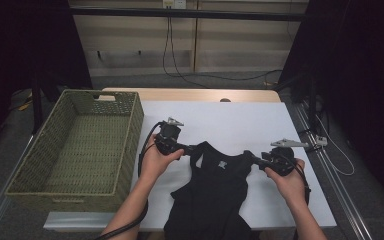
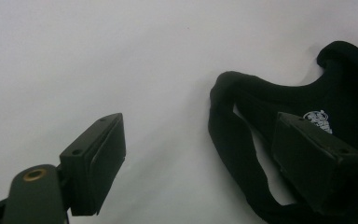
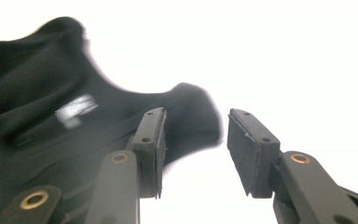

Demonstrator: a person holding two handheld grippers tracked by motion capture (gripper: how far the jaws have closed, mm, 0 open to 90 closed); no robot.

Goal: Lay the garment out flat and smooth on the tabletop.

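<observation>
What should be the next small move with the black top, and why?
Probably fold it: both grippers, left gripper and right gripper, stand open beside the shoulder straps of the black top, which lies spread on the white table, its hem over the near edge.

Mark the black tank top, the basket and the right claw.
black tank top point(image 1: 215, 195): high view, chest panel.
basket point(image 1: 132, 131): high view, right wall.
right claw point(image 3: 196, 147): right gripper view, gap between open fingertips.

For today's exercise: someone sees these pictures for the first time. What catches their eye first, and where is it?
First comes the black tank top, spread on the white table cover at the near edge, with a small white label at its neckline. A gripper sits at each shoulder strap: the left gripper gapes wide with nothing between its pads, and the right gripper stands open just off the strap's end. To the left sits a green woven basket.
</observation>
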